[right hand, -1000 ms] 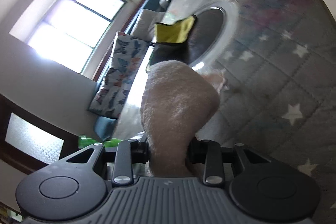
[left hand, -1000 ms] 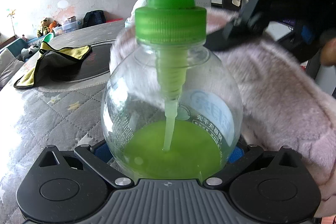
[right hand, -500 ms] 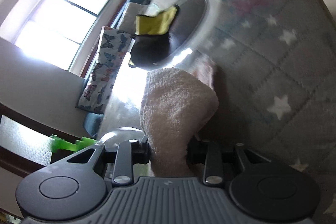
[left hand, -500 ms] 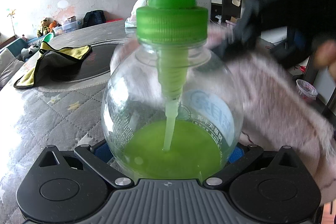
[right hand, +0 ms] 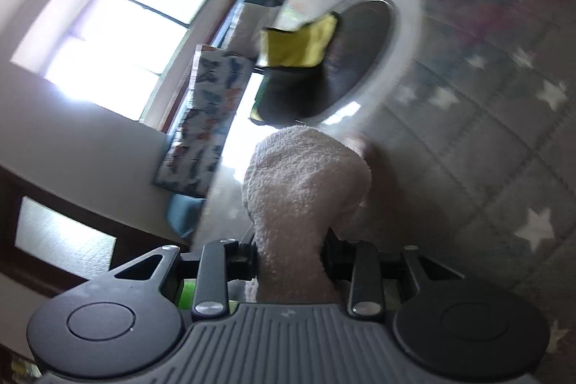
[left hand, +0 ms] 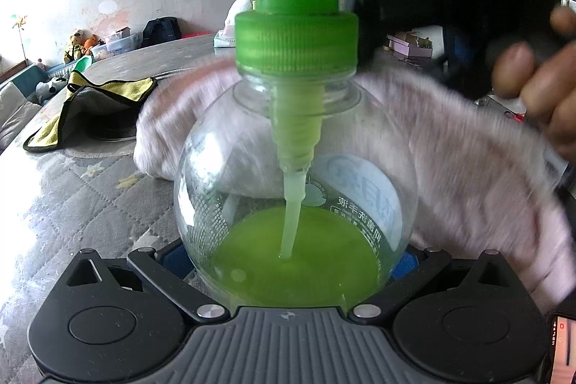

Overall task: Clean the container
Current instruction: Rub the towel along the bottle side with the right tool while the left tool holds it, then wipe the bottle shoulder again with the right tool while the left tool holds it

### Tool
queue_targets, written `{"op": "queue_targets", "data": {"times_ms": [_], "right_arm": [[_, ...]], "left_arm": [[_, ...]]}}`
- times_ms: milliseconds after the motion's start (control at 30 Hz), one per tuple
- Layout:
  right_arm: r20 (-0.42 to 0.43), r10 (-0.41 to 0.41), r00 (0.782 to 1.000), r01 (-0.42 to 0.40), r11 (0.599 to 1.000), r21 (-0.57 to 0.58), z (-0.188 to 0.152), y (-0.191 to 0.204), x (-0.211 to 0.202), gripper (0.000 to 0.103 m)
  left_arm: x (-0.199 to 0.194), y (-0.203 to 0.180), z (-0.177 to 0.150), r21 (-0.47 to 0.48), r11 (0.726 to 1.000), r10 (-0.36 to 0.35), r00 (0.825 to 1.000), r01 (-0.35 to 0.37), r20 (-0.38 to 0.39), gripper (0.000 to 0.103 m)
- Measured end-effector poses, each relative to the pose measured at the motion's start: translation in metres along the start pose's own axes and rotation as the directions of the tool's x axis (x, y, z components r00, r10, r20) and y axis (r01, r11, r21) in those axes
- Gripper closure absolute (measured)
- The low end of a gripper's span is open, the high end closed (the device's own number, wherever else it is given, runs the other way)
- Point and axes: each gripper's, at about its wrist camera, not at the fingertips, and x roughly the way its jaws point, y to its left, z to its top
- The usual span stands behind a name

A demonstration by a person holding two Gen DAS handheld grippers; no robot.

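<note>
- Two grippers work one round clear soap dispenser [left hand: 295, 204], upright on the quilted table cover [left hand: 90, 204].
- Left gripper [left hand: 291, 261] clamps its base.
- Right gripper [right hand: 291, 263] pinches a pink towel [right hand: 306, 175] draped behind the dispenser.

The round clear soap bottle [left hand: 295, 204] carries a pale blue label [left hand: 363, 200] seen mirrored through the plastic; large characters are blurred, and a line below appears to read 抑菌洗手液. Fine white print on the left wall [left hand: 201, 222] is too small to read.
</note>
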Motion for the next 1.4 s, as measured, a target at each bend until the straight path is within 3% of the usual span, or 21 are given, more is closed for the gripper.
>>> {"op": "queue_targets", "data": {"times_ms": [333, 500, 733, 1000, 1167, 1400], "right_arm": [[-0.019, -0.058, 0.998, 0.059, 0.998, 0.024, -0.013, -0.024, 0.004, 0.07], [-0.004, -0.077, 0.997, 0.077, 0.997, 0.004, -0.017, -0.02, -0.002, 0.07], [0.023, -0.084, 0.996, 0.084, 0.996, 0.008, -0.017, -0.021, -0.015, 0.07], [0.054, -0.095, 0.994, 0.094, 0.995, 0.021, -0.016, -0.024, -0.027, 0.07], [0.064, -0.096, 0.993, 0.095, 0.995, 0.026, -0.015, -0.026, -0.029, 0.07], [0.068, -0.099, 0.993, 0.098, 0.995, 0.022, -0.012, -0.027, -0.028, 0.07]], "left_arm": [[0.002, 0.001, 0.001, -0.008, 1.0, 0.008, 1.0, -0.008, -0.006, 0.0], [-0.008, -0.015, 0.002, -0.068, 0.993, 0.089, 0.995, -0.092, -0.046, 0.0], [-0.018, -0.042, 0.0, -0.197, 0.943, 0.258, 0.963, -0.269, -0.081, 0.0], [-0.019, -0.056, 0.006, -0.289, 0.873, 0.386, 0.919, -0.393, -0.082, 0.0], [-0.013, -0.056, 0.007, -0.3, 0.851, 0.421, 0.901, -0.432, -0.103, 0.0], [-0.017, -0.046, 0.008, -0.295, 0.885, 0.356, 0.932, -0.359, -0.066, 0.016]]}}
